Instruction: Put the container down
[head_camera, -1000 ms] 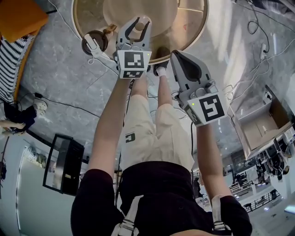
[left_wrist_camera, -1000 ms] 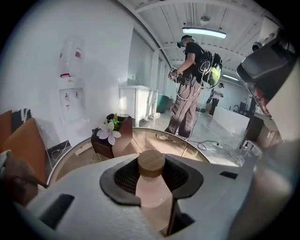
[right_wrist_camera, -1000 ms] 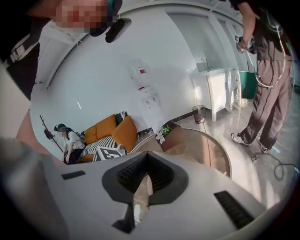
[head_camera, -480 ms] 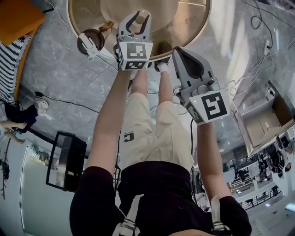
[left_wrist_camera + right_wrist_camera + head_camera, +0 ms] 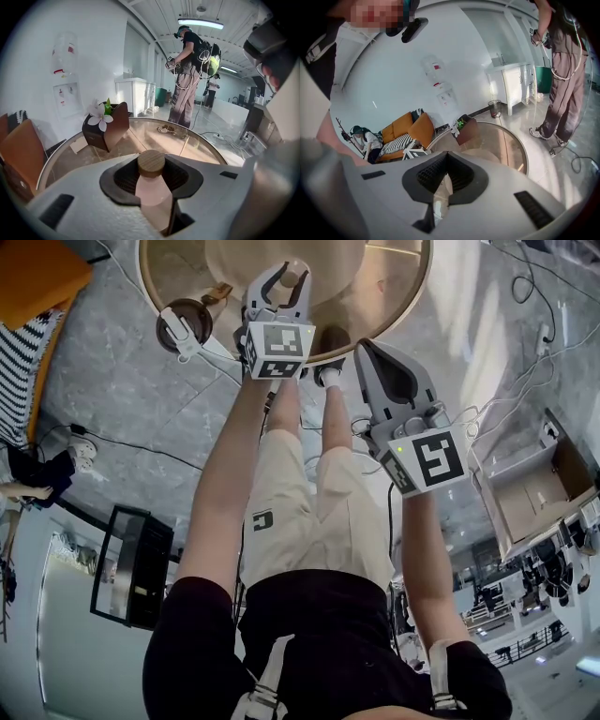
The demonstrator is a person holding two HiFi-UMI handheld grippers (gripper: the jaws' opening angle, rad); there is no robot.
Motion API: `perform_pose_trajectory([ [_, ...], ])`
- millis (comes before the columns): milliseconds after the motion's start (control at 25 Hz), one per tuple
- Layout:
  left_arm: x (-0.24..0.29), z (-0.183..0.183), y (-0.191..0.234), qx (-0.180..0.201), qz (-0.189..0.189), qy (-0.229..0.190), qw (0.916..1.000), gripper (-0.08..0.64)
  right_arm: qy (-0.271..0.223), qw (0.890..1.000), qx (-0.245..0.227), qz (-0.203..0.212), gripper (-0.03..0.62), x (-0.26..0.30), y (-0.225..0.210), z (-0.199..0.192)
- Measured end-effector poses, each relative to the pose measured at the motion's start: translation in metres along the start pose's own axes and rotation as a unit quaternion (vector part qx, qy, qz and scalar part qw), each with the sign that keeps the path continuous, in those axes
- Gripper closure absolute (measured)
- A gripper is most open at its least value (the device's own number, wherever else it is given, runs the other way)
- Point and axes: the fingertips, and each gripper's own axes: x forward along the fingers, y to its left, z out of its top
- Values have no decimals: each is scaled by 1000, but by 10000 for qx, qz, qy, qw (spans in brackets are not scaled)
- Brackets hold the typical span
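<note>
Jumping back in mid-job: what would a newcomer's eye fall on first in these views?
First, the left claw, shut on a pink container with a wooden cap, over the near edge of the round glass table. Next, a brown box with a white flower stands on that table, at the left in the left gripper view. The right claw hangs shut and empty to the right of the left one.

The room is bright, lit by a ceiling lamp (image 5: 200,22). Both gripper views bend strongly at their dark, round edges.
</note>
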Motion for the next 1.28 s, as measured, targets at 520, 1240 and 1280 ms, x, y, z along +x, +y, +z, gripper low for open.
perform_pose_trajectory([
  [520,-3,11,0,341,-10,29,9994,419,47,9999,-113,-6,588,-3,4,4],
  [1240,-50,61,-8,356,10,-395,9986,413,-269,9990,-232,-261,588,-36,17,37],
  [1280,-55,64,-7,284,54,-412,9987,413,-302,9988,-252,-277,588,-39,18,40],
])
